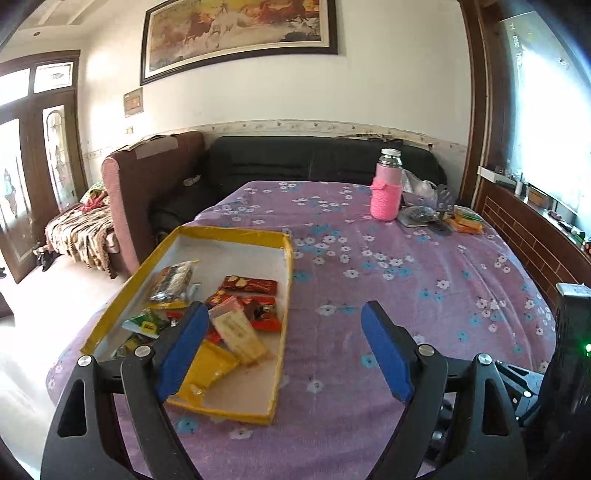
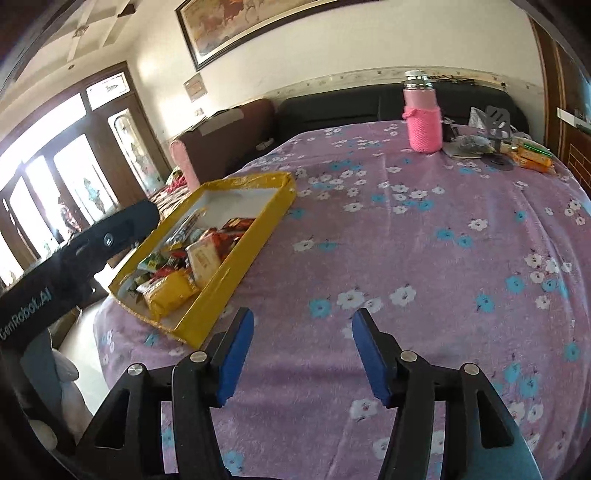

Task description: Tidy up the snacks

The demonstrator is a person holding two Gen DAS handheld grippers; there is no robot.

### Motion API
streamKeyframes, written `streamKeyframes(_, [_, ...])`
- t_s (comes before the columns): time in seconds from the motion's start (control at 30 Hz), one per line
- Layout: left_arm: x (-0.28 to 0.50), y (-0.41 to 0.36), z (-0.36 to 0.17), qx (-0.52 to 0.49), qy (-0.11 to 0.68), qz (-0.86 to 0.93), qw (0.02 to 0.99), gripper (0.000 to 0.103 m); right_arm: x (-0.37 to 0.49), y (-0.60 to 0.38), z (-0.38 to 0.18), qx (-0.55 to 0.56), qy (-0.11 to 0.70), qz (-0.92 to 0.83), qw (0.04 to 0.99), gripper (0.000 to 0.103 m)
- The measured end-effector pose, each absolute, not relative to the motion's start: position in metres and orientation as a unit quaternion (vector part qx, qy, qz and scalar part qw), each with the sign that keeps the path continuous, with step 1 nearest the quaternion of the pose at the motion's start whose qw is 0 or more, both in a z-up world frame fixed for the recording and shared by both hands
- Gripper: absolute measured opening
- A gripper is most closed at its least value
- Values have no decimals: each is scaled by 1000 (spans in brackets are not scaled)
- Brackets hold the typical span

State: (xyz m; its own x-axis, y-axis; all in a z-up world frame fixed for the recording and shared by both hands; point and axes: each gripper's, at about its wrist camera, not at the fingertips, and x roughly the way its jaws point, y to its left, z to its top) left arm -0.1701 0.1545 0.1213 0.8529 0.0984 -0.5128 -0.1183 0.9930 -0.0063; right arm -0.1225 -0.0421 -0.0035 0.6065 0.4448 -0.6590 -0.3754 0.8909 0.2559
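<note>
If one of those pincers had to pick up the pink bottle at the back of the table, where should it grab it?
Probably around the knitted middle of the pink bottle, coming in level from the near side. It stands upright, its sleeve looks soft and grippy, and clutter crowds its right, while the silver cap looks narrower and smoother.

A bright sitting room in daylight

A framed horse painting (image 1: pixel 240 33) hung on the white wall above a black sofa (image 1: pixel 317 162); glazed wooden doors (image 2: pixel 74 177) glowed beside a brown armchair (image 1: pixel 147 184).
</note>
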Motion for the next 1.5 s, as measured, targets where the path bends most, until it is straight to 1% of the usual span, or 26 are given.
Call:
streamKeyframes(0.43, [-160,184,87,-39,324,65,943,86,-133,5,-15,-6,392,243,887,61])
streamKeyframes(0.97, [-160,193,82,-48,329,67,941,86,-126,10,-27,-7,409,236,882,61])
streamKeyframes(1.1, [-165,193,86,-46,313,78,945,86,-127,8,-26,-4,407,237,882,61])
streamKeyframes(1.27, [-192,192,110,-15,228,180,957,86,-131,7,-20,-5,393,244,887,61])
streamKeyframes(1.3, [-199,191,115,-8,210,202,957,86,-132,7,-17,-6,388,247,888,61])
streamKeyframes(1.37, [-208,193,118,-11,194,214,957,95,-134,9,-14,-9,382,251,889,61])
streamKeyframes(1.47, [-209,202,118,-36,204,176,962,103,-137,13,-9,-15,376,256,890,61])
streamKeyframes(1.5, [-207,204,118,-41,212,165,962,103,-138,14,-8,-17,375,258,890,61])
